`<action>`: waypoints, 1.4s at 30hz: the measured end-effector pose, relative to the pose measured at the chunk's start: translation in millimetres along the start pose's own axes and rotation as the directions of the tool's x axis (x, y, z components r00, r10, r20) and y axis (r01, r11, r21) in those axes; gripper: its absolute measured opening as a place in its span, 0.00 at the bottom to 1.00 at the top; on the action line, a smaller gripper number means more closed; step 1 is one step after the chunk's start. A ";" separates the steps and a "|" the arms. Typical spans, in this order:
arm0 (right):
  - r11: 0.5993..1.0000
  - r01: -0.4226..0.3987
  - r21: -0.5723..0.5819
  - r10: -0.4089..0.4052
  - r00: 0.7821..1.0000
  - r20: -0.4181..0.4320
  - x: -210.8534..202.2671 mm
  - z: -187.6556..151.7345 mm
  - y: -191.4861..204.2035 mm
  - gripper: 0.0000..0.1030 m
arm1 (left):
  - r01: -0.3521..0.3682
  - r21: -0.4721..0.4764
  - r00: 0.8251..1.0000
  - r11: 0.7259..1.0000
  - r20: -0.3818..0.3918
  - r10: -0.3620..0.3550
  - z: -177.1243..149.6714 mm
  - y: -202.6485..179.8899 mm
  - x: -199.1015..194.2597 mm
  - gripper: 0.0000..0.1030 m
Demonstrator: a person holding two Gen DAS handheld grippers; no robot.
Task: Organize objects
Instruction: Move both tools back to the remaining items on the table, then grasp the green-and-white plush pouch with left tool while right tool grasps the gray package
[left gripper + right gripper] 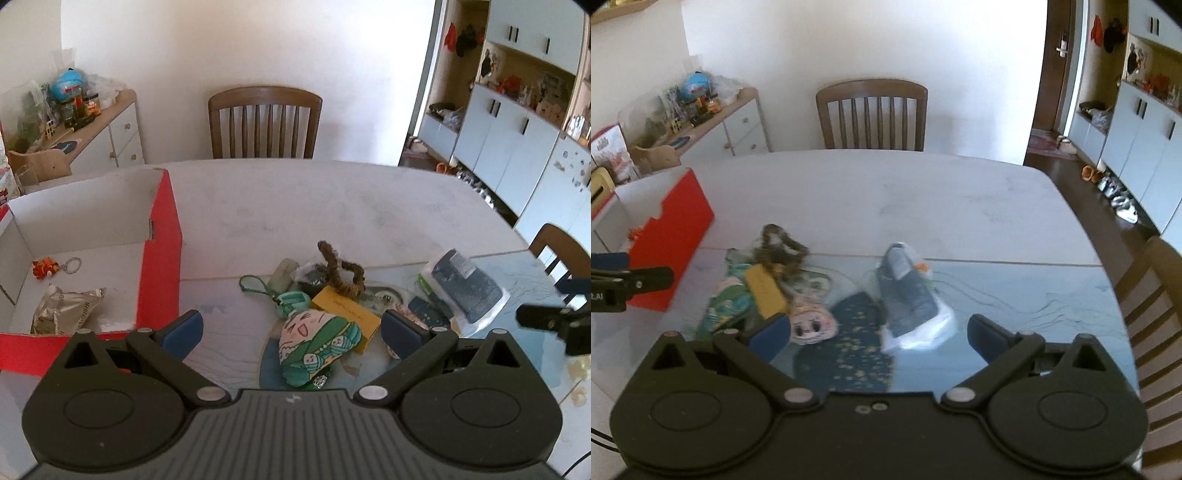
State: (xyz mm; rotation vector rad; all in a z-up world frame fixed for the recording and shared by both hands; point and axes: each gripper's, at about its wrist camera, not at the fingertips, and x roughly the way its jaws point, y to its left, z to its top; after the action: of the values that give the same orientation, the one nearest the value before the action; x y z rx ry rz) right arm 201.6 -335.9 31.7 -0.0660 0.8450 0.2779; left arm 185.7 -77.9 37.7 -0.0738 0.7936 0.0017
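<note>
A red box [160, 251] with a white inside stands at the table's left; in it lie an orange fish keychain [46, 267] and a silver foil packet [62, 310]. A pile lies mid-table: a green cartoon pouch [317, 339], a yellow box [345, 312], a brown twisted cord [341, 271] and a clear bag with a dark item [465, 286]. My left gripper [291, 330] is open above the green pouch. My right gripper [877, 332] is open above the clear bag [910, 295] and a pink pig pouch [812, 323]. The red box also shows in the right wrist view [670, 243].
A wooden chair [264, 123] stands at the table's far side, another [1156, 295] at the right. A sideboard [99, 125] with jars and clutter stands at the back left. A dark blue patterned cloth [849, 350] lies under the pile.
</note>
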 end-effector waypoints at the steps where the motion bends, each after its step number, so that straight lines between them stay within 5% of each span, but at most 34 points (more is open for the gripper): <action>1: 1.000 0.008 -0.012 -0.008 1.000 0.002 1.1 0.2 -2.3 0.99 | -0.004 0.005 1.000 1.000 -0.006 0.004 -0.7 -1.6 2.8 1.00; 11: 0.998 0.001 -0.061 -0.003 0.999 -0.037 28.7 4.5 -21.8 0.96 | -0.005 0.049 0.999 0.999 -0.040 0.007 -8.7 -19.8 34.7 1.00; 28: 0.998 -0.049 -0.037 0.044 0.990 -0.130 87.5 19.6 -27.7 0.72 | 0.052 -0.012 0.986 0.999 -0.157 -0.053 -14.8 -11.0 89.1 0.99; 37: 0.997 -0.049 -0.052 0.040 0.986 -0.162 104.0 18.1 -23.7 0.53 | 0.100 -0.075 0.975 0.992 -0.190 -0.112 -14.6 -2.2 96.5 0.74; 42: 0.998 -0.032 -0.048 0.023 0.985 -0.168 107.1 15.3 -21.6 0.44 | 0.102 -0.067 0.976 0.992 -0.187 -0.113 -15.6 -2.3 95.5 0.69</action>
State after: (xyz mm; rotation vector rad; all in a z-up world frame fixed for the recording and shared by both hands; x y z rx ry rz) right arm 286.0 -330.9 -39.2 -0.1267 1.0069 0.3230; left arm 241.7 -83.7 -41.0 -0.1736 0.9803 -0.0868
